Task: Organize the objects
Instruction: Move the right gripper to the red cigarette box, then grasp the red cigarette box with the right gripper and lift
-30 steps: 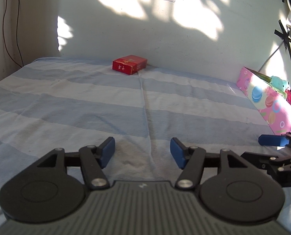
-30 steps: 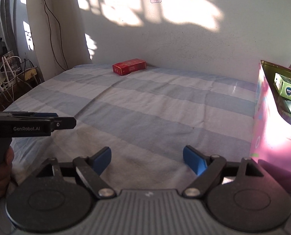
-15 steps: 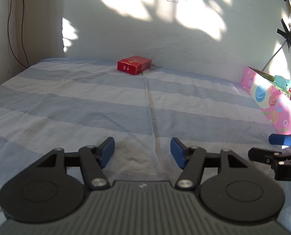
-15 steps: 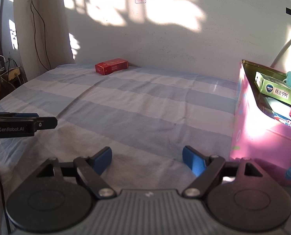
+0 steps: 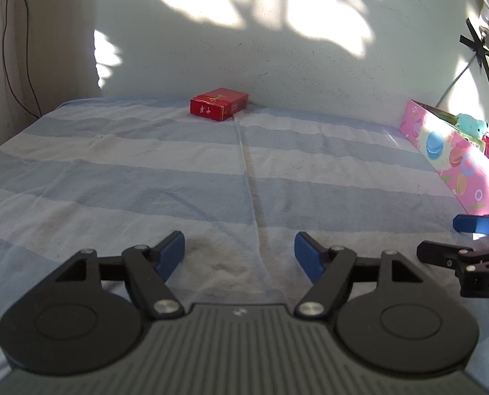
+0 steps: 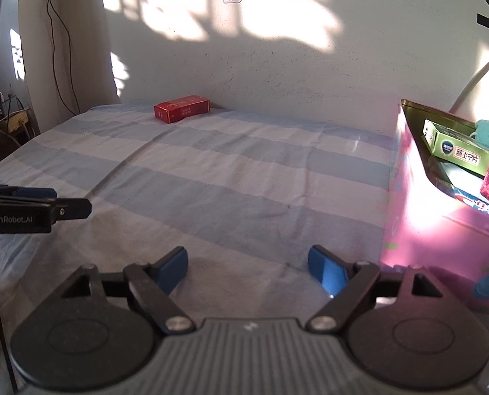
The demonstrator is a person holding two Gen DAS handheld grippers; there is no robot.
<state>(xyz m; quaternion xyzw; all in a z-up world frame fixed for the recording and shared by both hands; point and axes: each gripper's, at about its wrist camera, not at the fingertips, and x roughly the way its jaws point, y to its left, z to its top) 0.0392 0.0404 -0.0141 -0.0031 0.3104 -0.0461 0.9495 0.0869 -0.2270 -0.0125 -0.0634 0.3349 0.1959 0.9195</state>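
One red box point(image 5: 218, 108) at 12 o'clock, far across the striped sheet point(image 5: 145, 171), well apart from both grippers. Left gripper point(image 5: 239, 256) just opening wider, nothing between blue pads; right gripper point(image 6: 247, 268) agape, likewise empty. One pink bin point(image 6: 442, 233) at 3 o'clock (several packages inside).

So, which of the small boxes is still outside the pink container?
The red rectangular box, lying alone on the striped sheet by the wall; the green box is inside the pink patterned container.
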